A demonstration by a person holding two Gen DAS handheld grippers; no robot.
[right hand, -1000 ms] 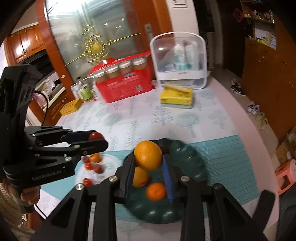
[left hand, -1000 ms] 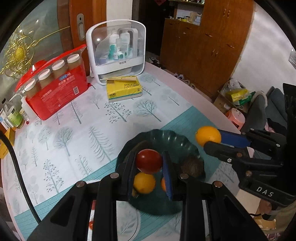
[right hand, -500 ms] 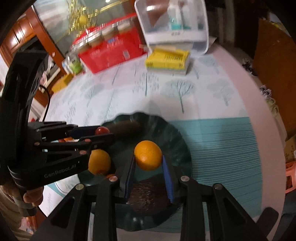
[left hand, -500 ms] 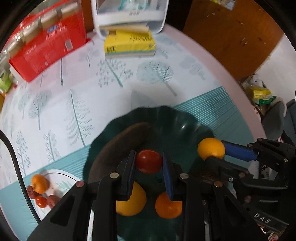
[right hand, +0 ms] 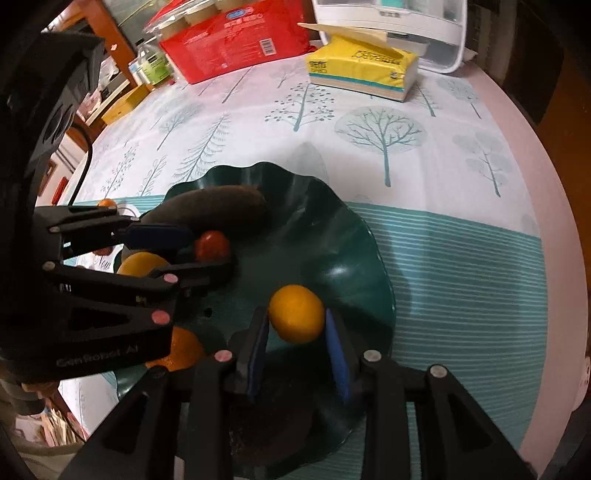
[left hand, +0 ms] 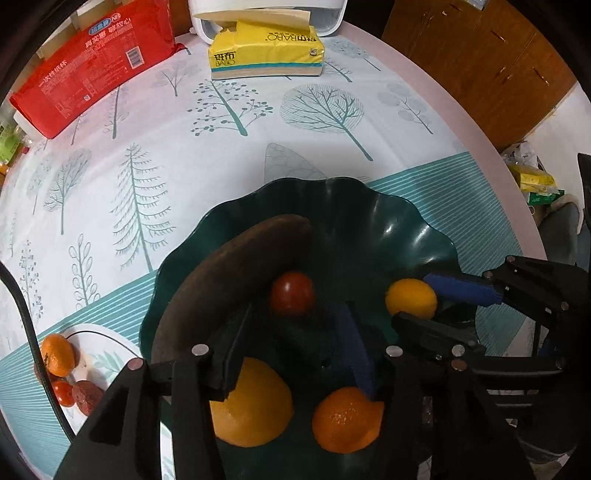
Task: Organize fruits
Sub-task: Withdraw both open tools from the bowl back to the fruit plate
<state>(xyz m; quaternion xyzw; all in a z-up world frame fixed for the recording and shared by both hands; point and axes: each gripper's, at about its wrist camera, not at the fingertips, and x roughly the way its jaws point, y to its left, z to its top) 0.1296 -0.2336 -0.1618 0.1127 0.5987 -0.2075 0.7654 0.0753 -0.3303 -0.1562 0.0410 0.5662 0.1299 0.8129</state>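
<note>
A dark green wavy bowl sits on the tablecloth. My left gripper is open over the bowl; a small red tomato lies free in the bowl just ahead of its fingertips, beside a long brown fruit. My right gripper is open, with an orange resting in the bowl between its blue pads. Two more oranges lie at the bowl's near side.
A white plate with a small orange and red fruits stands left of the bowl. A yellow tissue pack, a red package and a white box stand at the far edge.
Both grippers have come lower into the bowl and opened. The tomato has left my left gripper and the orange has left my right gripper; both now lie in the bowl.
</note>
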